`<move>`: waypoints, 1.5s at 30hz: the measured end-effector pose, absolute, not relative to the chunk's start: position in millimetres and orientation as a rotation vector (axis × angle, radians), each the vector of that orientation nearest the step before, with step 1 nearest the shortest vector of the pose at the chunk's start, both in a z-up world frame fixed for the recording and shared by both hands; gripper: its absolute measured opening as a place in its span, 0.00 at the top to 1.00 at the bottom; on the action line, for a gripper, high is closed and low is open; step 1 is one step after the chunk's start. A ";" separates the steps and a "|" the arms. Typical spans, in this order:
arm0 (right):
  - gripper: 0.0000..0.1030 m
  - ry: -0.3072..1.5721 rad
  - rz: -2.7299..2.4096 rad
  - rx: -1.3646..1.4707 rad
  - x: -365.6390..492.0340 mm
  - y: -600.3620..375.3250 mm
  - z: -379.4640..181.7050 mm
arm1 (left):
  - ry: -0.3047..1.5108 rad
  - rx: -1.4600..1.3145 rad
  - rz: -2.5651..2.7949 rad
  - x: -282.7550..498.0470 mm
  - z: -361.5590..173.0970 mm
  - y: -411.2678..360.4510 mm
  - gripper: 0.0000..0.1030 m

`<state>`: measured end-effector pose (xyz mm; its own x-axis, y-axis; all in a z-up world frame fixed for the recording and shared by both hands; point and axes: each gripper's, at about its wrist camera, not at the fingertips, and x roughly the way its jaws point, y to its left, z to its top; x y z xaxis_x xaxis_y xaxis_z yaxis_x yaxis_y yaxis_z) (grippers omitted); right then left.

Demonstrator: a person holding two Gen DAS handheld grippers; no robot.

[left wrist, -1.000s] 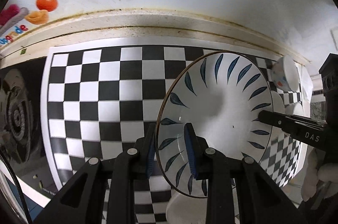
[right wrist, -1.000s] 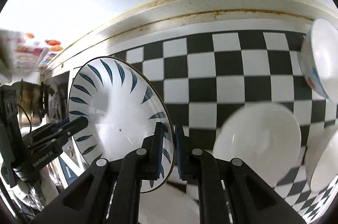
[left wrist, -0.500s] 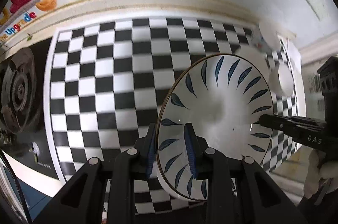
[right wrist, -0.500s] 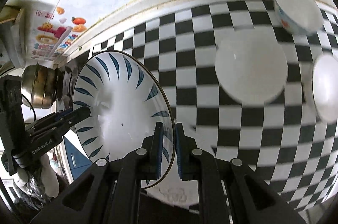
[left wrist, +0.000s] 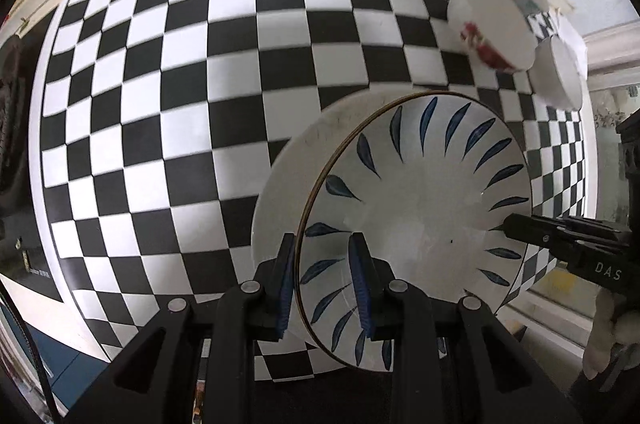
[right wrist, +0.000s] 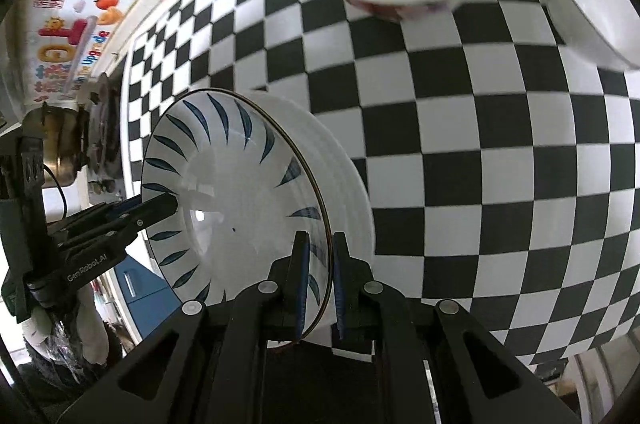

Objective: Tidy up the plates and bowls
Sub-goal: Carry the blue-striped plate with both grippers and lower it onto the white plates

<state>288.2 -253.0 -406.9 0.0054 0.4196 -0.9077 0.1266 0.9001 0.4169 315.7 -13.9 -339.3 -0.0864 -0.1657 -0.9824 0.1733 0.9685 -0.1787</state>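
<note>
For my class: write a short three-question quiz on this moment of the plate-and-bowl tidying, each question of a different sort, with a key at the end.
1. True or false: both the left gripper and the right gripper clamp the rim of the blue-leaf plate.
2. What lies directly behind the blue-leaf plate?
A. a steel pot
B. a plain white plate
C. a cutting board
3. Fill in: the bowl with red flowers stands on the ______ cloth.

Key:
1. True: each gripper has one finger on either face of the rim, at opposite edges.
2. B
3. Checkered (black and white).
</note>
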 end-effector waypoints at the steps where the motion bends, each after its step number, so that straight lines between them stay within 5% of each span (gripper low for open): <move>1: 0.88 1.567 0.241 0.440 287.8 -253.0 -409.3 | 1.640 0.007 -0.277 314.9 -342.6 -13.6 0.77; 37: 0.87 1.567 0.271 0.312 298.4 -233.1 -430.4 | 1.622 -0.006 -0.129 279.8 -369.1 -22.8 0.76; 45: 0.86 1.511 0.198 0.287 288.7 -231.6 -418.6 | 1.539 0.006 -0.121 257.4 -340.0 -18.2 0.76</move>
